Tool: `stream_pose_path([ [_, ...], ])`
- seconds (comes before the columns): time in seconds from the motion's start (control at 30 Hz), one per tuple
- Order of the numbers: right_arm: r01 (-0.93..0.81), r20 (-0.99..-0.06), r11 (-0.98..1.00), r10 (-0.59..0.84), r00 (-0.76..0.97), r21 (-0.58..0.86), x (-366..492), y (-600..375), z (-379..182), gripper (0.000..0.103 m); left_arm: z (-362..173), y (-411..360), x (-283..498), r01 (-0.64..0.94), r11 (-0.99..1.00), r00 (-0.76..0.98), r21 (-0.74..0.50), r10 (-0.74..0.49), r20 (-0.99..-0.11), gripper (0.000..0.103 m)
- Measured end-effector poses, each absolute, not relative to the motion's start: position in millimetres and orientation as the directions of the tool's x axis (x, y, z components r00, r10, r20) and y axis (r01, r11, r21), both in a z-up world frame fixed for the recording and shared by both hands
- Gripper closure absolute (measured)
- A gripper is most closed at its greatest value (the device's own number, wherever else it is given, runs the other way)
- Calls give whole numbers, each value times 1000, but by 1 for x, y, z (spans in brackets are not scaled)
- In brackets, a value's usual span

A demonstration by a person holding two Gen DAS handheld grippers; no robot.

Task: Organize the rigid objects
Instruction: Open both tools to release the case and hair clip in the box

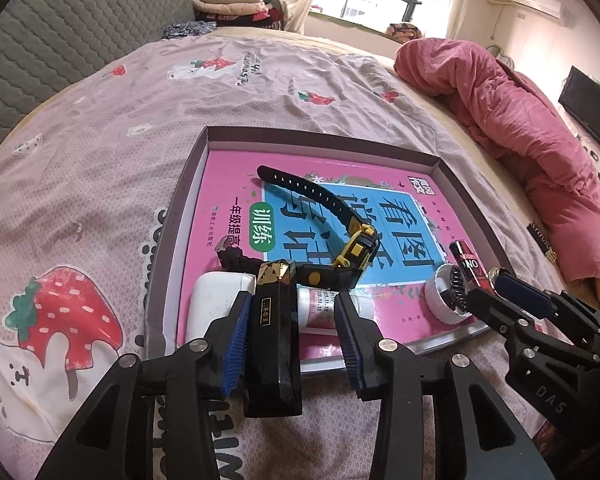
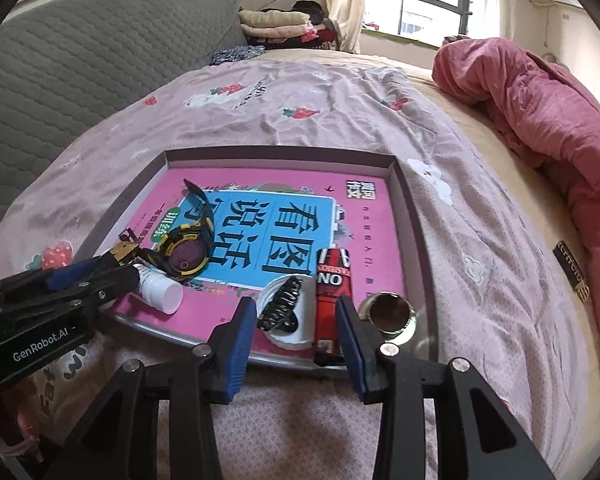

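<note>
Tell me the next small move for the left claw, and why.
Probably draw the left claw straight back. Its jaws stand apart, with a gap to the right pad, so the black and gold bar looks released, its top leaning over the near rim of the tray. Backing off leaves it undisturbed.

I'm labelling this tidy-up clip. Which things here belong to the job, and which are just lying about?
Job: tray, watch, black case, red tube, hair clip, white bottle, white box.

Lying about: pink quilt, folded blankets, wall TV.
</note>
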State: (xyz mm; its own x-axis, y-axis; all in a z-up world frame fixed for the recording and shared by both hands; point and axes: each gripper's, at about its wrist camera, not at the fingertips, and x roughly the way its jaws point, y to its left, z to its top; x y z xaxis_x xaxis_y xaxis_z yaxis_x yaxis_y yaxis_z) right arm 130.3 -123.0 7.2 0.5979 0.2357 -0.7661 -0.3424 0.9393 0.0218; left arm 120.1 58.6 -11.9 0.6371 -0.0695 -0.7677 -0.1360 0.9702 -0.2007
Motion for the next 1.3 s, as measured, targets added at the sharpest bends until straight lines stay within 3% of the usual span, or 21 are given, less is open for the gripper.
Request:
stream_pose_path([
  [0.17, -336, -756, 941, 249, 605, 41, 126, -129, 10, 62, -11, 60, 117, -137, 966, 640, -220, -83, -764, 49],
  [0.47, -328, -748, 944, 250, 614, 47, 121, -133, 15, 62, -5, 56, 112, -130, 971, 652, -202, -69, -755, 47],
  [0.73, -319, -738, 946, 250, 627, 49, 117, -137, 21, 60, 1, 55, 107, -136, 975, 660, -178, -45, -750, 42],
  [0.83, -318, -734, 947, 255, 629, 56, 115, -138, 24, 54, 4, 55, 103, -144, 976, 661, -164, -29, -750, 40],
  [1.3, -324, -712, 944, 272, 648, 65, 104, -142, 39, 53, 24, 49, 82, -174, 972, 671, -160, -2, -742, 29],
])
